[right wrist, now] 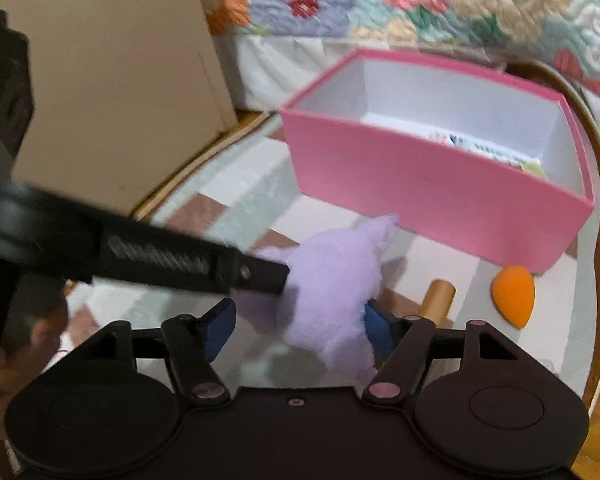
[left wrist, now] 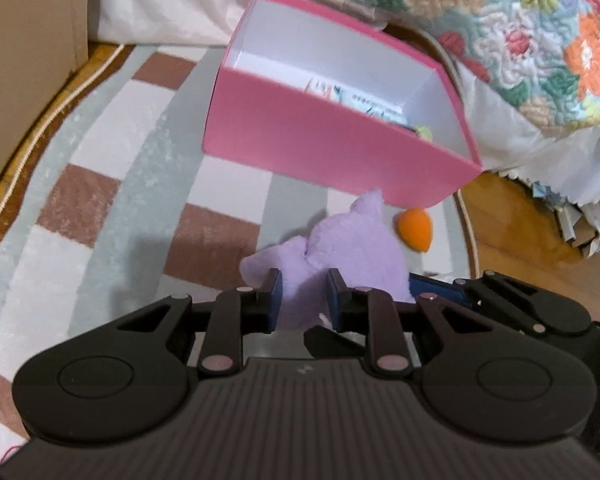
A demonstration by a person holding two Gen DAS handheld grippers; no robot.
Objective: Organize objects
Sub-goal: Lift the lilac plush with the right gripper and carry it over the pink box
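A lilac plush toy [left wrist: 352,248] is pinched between the blue pads of my left gripper [left wrist: 304,296], which is shut on it. In the right wrist view the left gripper comes in from the left as a black bar and meets the plush toy [right wrist: 332,272]. My right gripper [right wrist: 298,326] stands open around the toy's lower part. Its right pad [right wrist: 376,328] touches the fur, while the left pad is apart from it. Just beyond stands an open pink box [left wrist: 320,136] [right wrist: 420,188] with a printed packet [left wrist: 364,100] inside.
An orange teardrop sponge [left wrist: 415,229] [right wrist: 514,294] and a tan cylinder [right wrist: 440,296] lie on the checked rug [left wrist: 112,160] near the box's front corner. A cardboard box [right wrist: 112,100] stands at the left. A bed with a floral quilt [left wrist: 520,20] runs behind.
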